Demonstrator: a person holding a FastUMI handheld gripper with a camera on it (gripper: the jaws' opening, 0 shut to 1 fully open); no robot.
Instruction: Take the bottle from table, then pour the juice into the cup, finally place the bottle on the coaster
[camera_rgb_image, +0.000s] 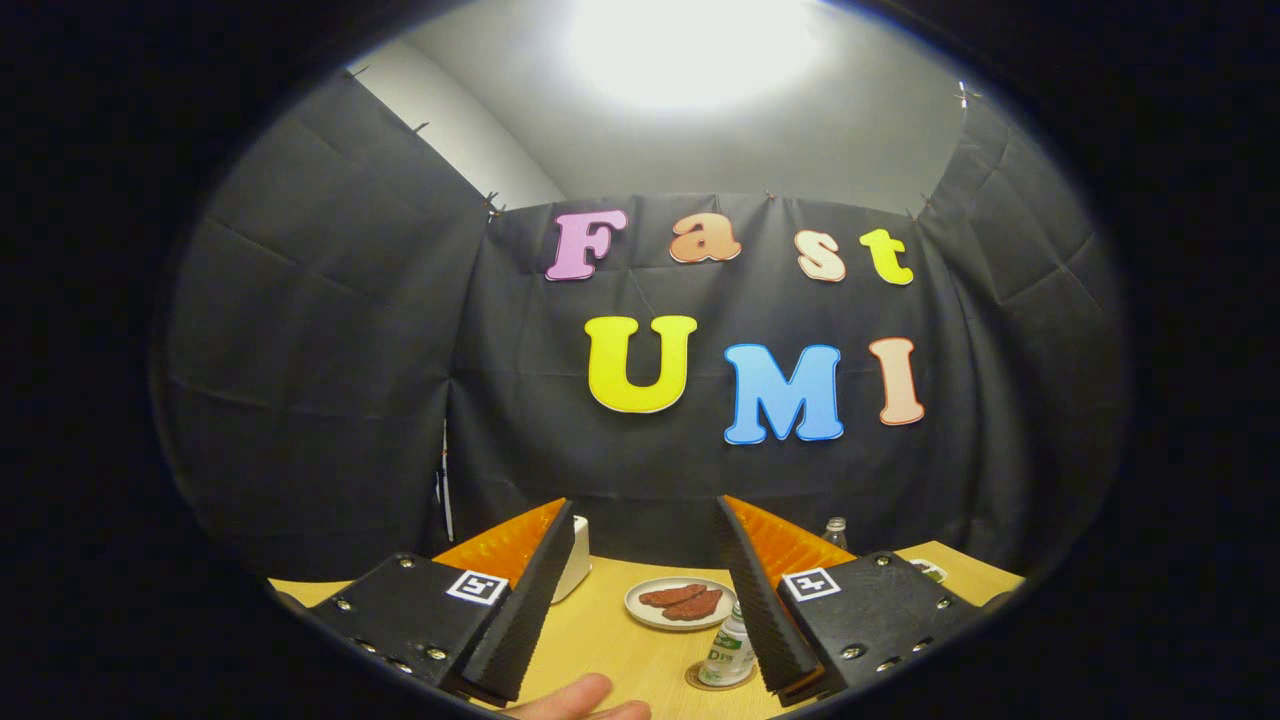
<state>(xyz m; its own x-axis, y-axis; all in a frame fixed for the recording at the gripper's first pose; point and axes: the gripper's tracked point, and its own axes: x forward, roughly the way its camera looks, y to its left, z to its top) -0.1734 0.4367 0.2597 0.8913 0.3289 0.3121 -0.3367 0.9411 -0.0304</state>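
My gripper (643, 506) is open and raised above the wooden table (610, 640), with nothing between its black ribbed fingers (760, 600). A small clear bottle (728, 652) with a green and white label stands upright on a round brown coaster (706, 683). It sits below the gap, close to the inner face of the right finger, which hides part of it. A white cup (575, 562) stands on the table just behind the left finger, which covers much of it.
A white plate (640, 610) with brown food pieces lies between the fingers, beyond the bottle. A second small bottle (835, 531) stands at the table's back behind the right finger. A person's fingers (580, 700) rest at the near table edge.
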